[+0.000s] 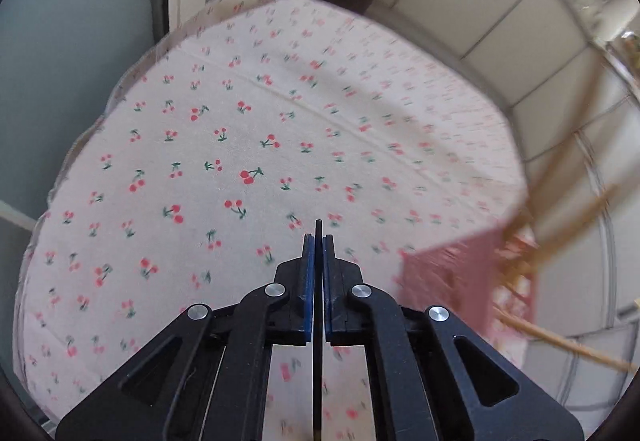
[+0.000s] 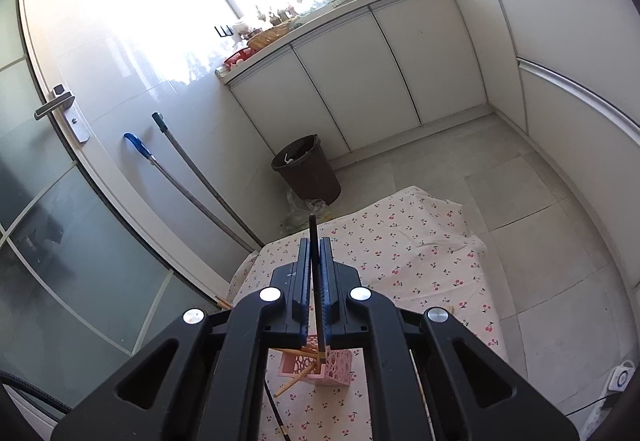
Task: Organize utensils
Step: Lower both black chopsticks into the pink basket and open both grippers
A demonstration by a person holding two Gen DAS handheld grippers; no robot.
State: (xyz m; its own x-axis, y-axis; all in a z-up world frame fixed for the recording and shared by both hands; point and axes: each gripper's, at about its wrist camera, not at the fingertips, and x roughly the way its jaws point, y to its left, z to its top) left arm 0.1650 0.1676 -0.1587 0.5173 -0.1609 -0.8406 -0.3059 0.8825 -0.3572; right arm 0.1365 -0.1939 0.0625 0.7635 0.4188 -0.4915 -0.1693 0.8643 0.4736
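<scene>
My left gripper (image 1: 319,241) is shut on a thin black chopstick (image 1: 317,381) that runs straight along the closed blue pads, its tip poking just past them. It hovers over a table with a cherry-print cloth (image 1: 240,141). At the right edge, blurred, is a pink holder (image 1: 444,281) with wooden chopsticks (image 1: 560,233) leaning out. My right gripper (image 2: 316,243) is shut on another black chopstick (image 2: 313,225), held above the pink perforated holder (image 2: 336,367), which stands on the cloth (image 2: 420,253) with wooden chopsticks (image 2: 296,377) slanting out of it.
A brown bin (image 2: 306,169) stands on the tiled floor beyond the table, and two mop handles (image 2: 192,177) lean on the wall by a glass door. White cabinets line the back and right. A loose black chopstick (image 2: 276,417) lies on the cloth near the holder.
</scene>
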